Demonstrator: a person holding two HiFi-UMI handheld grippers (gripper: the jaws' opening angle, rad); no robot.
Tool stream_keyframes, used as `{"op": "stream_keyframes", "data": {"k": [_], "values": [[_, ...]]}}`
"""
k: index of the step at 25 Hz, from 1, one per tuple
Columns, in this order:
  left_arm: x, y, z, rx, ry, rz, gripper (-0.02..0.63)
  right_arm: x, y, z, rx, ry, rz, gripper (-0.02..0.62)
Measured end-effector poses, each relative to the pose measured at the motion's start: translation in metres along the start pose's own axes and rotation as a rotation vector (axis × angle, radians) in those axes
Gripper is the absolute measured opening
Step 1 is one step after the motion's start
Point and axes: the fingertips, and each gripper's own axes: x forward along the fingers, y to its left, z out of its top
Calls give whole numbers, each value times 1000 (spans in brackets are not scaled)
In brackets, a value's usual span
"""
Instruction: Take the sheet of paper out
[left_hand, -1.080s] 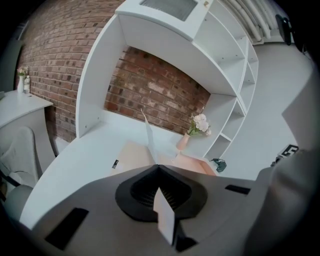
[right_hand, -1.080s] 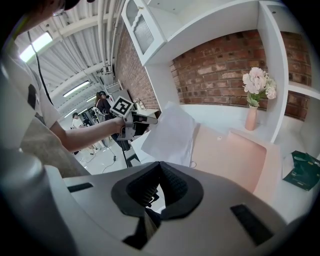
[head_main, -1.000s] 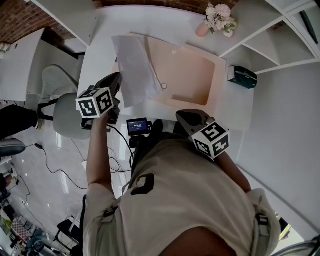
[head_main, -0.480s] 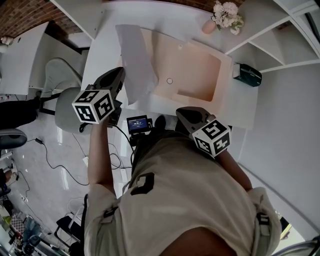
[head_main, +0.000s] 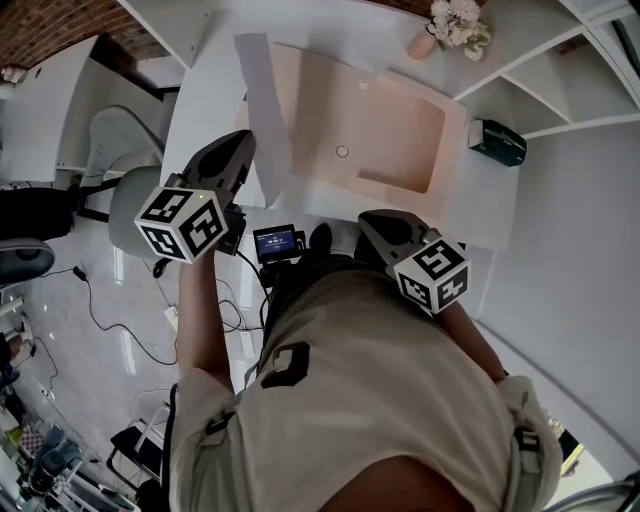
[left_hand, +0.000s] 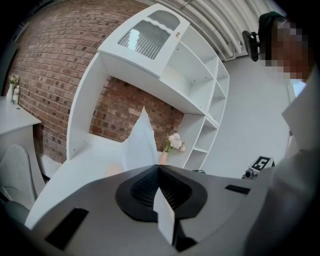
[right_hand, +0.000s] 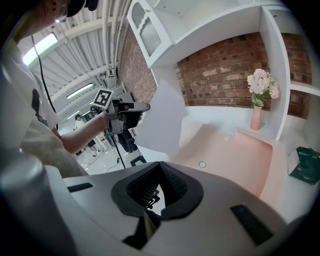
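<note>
A white sheet of paper stands up on edge over the left side of an open pink folder on the white desk. My left gripper is shut on the sheet's near end. In the left gripper view the paper rises beyond the left gripper's closed jaws. My right gripper rests at the folder's near edge with its jaws together; whether it pinches that edge is hidden. The right gripper view shows the right gripper, the lifted paper and the left gripper.
A vase of pale flowers stands at the back of the desk and a dark green box lies to the right. White shelves flank the desk. A grey chair is left of it, and a small screen sits at the near edge.
My left gripper has risen and the sheet has come up with it, turning more on edge and leaving the pink folder's inside bare. The right gripper has stayed put.
</note>
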Motion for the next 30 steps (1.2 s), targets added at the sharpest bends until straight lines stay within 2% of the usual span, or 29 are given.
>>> {"op": "stream_keyframes", "data": {"k": [10,21,30], "values": [[-1,-29,23,14,-29,-4,14,-18,-22,5,-15,-9,22,18],[29,-46,34,59,11,16,14,-39,-50,11,-22,-19,52,18],[43,-42,31,36,50,-54,14,-37,-52,9,-8,-14,43,18]]}}
